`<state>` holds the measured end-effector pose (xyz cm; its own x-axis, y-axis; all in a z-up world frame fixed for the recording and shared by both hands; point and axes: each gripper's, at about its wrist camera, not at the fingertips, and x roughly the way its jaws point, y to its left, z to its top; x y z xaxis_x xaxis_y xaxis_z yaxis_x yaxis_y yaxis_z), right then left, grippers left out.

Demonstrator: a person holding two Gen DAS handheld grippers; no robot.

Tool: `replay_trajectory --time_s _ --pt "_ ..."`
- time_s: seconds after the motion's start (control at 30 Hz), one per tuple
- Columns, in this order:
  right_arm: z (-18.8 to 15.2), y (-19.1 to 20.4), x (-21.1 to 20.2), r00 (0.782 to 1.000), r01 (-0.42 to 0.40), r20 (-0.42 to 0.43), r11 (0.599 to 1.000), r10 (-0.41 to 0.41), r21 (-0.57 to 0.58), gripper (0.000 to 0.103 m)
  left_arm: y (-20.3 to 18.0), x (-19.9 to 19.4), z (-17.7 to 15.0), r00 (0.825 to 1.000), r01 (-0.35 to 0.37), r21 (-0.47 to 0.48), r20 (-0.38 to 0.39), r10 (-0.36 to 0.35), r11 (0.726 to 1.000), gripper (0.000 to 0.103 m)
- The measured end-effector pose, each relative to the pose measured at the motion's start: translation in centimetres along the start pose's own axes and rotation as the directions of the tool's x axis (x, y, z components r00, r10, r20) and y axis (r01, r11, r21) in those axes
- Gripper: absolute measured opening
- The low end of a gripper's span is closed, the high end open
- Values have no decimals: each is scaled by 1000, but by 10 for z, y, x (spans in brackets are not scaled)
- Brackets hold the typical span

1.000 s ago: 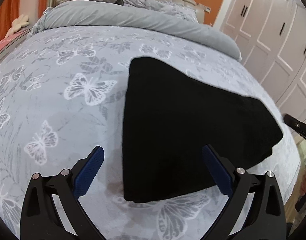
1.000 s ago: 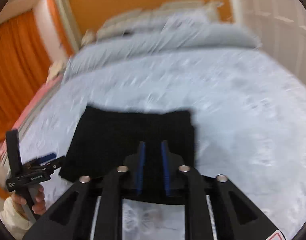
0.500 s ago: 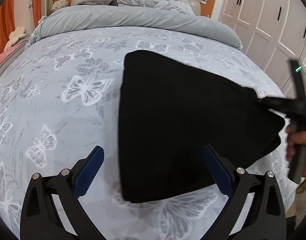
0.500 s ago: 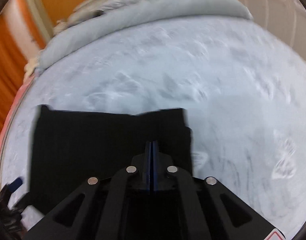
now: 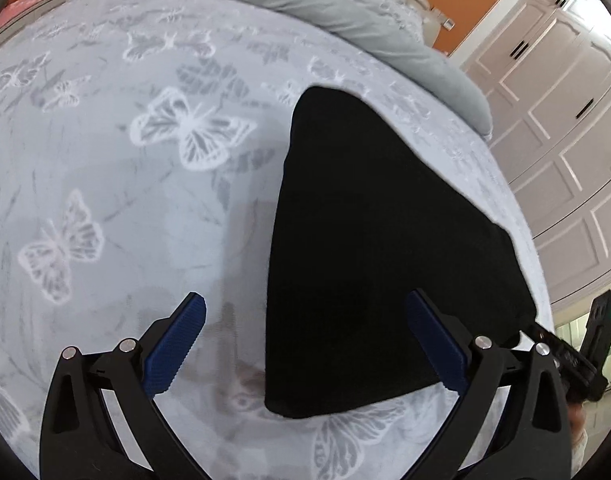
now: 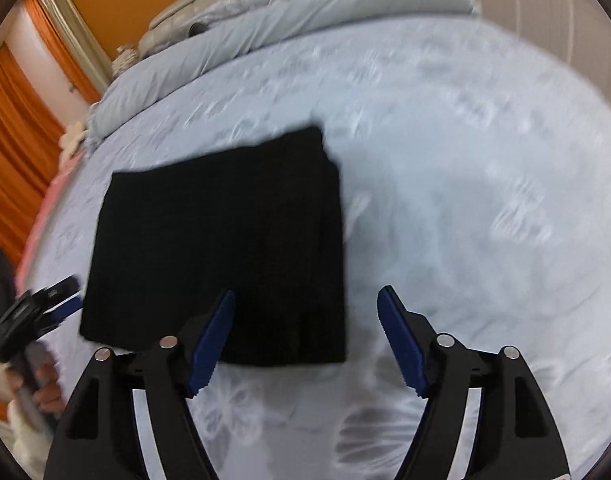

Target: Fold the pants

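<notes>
right claw (image 6: 305,336) opening, empty, over folded pants (image 6: 221,240) near corner.

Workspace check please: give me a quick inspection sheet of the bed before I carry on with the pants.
Surface: bed with a grey butterfly-print cover, lying flat.
Job's things: black pants folded into a compact rectangle, flat on the cover.
Clutter: nothing seen on the cover near the pants.
Grippers: left gripper open, nothing between its fingers; right gripper with jaws opening, nothing pinched, the pants' near corner below it.
Cables: nothing seen.
Surroundings: rolled grey duvet at the head of the bed, white wardrobe doors, orange curtains.
</notes>
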<state>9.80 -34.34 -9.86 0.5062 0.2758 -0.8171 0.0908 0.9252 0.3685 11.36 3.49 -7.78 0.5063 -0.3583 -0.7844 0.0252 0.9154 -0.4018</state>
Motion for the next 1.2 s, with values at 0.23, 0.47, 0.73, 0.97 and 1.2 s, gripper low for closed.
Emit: replay_trajectory --time_s 0.23,0.47,0.73,0.97,1.2 --pt "-3 -18 30 988 -127 -67 983 137 132 81 -24 36 -12 1000 -12 107 -25 15 994 92" --pt "5 16 -16 957 -289 -26 957 290 38 29 -27 -15 -4 997 81 128 6 -82 988 21" --pt "-90 38 -40 944 -270 -222 958 243 -99 39 -3 -83 -72 996 74 213 -58 -63 974 22" --pt "-82 36 -92 993 -75 90 995 80 -62 57 -8 -112 -96 981 -145 318 168 94 937 37" --pt "-33 123 -48 985 -109 100 961 138 -255 5 -48 -95 -57 961 -169 299 263 89 939 73"
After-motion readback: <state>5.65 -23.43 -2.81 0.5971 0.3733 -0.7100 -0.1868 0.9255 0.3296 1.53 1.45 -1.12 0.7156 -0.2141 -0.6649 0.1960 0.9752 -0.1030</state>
